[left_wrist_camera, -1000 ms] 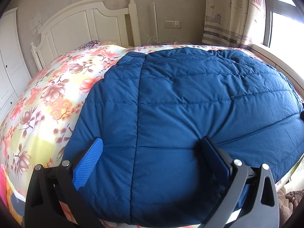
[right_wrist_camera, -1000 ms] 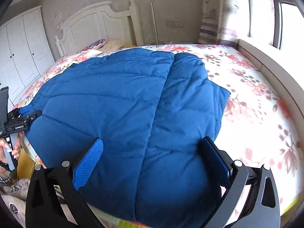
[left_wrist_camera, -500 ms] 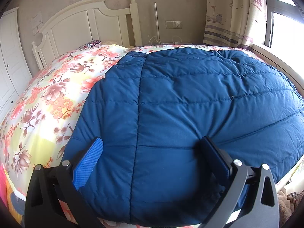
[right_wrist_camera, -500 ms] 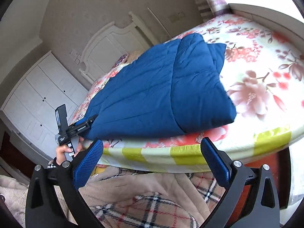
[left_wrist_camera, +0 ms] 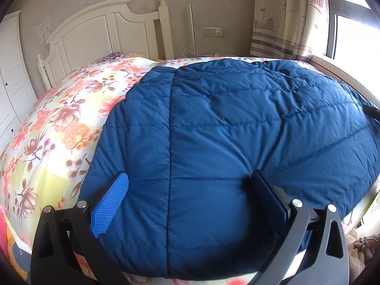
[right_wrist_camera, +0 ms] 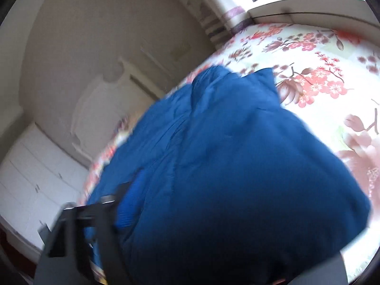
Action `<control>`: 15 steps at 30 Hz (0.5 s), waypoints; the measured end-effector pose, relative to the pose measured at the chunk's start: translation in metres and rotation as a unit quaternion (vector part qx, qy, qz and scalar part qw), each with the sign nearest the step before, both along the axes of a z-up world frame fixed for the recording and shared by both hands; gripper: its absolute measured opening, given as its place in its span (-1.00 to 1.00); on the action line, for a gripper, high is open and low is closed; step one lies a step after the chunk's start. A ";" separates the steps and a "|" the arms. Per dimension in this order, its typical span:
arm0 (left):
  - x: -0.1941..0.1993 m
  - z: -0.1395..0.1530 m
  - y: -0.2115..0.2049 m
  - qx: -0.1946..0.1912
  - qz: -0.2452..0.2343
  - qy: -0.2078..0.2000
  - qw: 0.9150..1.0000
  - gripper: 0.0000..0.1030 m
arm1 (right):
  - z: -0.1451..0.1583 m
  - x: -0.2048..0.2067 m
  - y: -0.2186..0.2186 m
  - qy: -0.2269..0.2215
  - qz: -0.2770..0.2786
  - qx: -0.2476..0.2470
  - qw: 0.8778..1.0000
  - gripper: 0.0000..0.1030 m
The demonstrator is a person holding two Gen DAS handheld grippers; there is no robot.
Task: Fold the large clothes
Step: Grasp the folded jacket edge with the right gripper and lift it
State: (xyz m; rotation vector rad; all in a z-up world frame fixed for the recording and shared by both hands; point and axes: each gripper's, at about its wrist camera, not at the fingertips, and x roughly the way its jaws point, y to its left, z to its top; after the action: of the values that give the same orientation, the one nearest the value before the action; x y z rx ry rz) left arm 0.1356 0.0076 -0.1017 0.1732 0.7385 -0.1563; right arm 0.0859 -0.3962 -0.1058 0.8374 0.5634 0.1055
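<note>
A dark blue quilted jacket (left_wrist_camera: 225, 142) lies spread over the floral bed sheet (left_wrist_camera: 54, 123). My left gripper (left_wrist_camera: 190, 185) hovers over the jacket's near edge, jaws wide open, with the fabric under them and not pinched. The right wrist view is blurred and tilted. In it a corner of the jacket (right_wrist_camera: 225, 166) bulges between the jaws of my right gripper (right_wrist_camera: 213, 218), which are closing. One blue pad (right_wrist_camera: 133, 197) lies against the fabric. The other finger is hidden under the cloth, so I cannot tell if the pads press.
A white headboard (left_wrist_camera: 106, 30) stands at the far end of the bed and a white wardrobe (right_wrist_camera: 35, 178) at the left. A curtain (left_wrist_camera: 285, 16) and a window sill (right_wrist_camera: 308, 7) run along the right. A plush blanket (left_wrist_camera: 363, 247) lies below the bed's near edge.
The right gripper has rolled and come up from below the mattress edge onto the jacket's corner, and its jaws have narrowed. The left gripper and the jacket under it have stayed put.
</note>
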 end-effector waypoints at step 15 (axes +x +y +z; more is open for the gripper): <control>-0.005 0.030 -0.125 0.041 -0.120 0.009 0.992 0.94 | 0.052 -0.042 -0.004 -0.126 0.021 -0.025 0.991 -0.30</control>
State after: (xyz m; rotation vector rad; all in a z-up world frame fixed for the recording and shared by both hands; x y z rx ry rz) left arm 0.1306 -0.1178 -0.0720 0.3403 0.7403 -0.3567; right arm 0.0436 -0.4003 -0.0536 0.7498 0.3440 0.2326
